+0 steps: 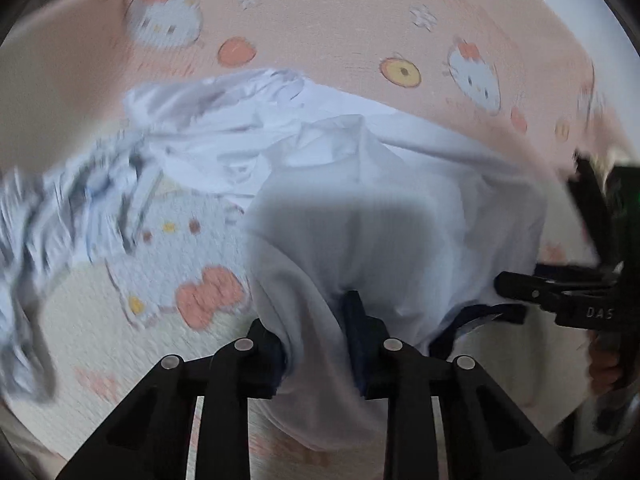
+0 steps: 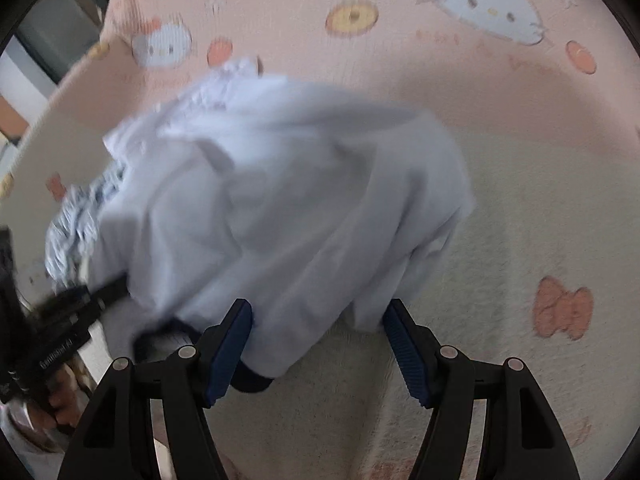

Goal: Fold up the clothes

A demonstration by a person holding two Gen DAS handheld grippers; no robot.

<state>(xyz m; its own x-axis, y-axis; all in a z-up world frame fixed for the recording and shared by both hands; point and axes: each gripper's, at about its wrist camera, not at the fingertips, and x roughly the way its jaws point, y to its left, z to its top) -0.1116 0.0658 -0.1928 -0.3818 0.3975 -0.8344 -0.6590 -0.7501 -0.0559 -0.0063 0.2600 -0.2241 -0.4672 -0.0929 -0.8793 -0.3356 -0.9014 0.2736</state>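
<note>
A white garment point(image 1: 400, 200) with a dark navy hem point(image 1: 480, 316) is lifted in a bunch over the bed. My left gripper point(image 1: 316, 340) is shut on a thick fold of it near the hem. In the right wrist view the same garment point(image 2: 280, 200) hangs in front of my right gripper point(image 2: 318, 340), which is open, with the cloth's lower edge and navy hem point(image 2: 252, 380) draped against its left pad. The right gripper point(image 1: 508, 280) also shows at the garment's right edge in the left wrist view. The left gripper point(image 2: 100, 296) appears at the garment's left side. Both views are motion-blurred.
A pink and cream blanket point(image 1: 340, 20) printed with cartoon cats, bows and oranges covers the bed point(image 2: 520, 200). A crumpled blue-and-white patterned garment point(image 1: 60, 220) lies to the left point(image 2: 84, 212). A person's hand point(image 2: 60, 404) holds the left gripper's handle.
</note>
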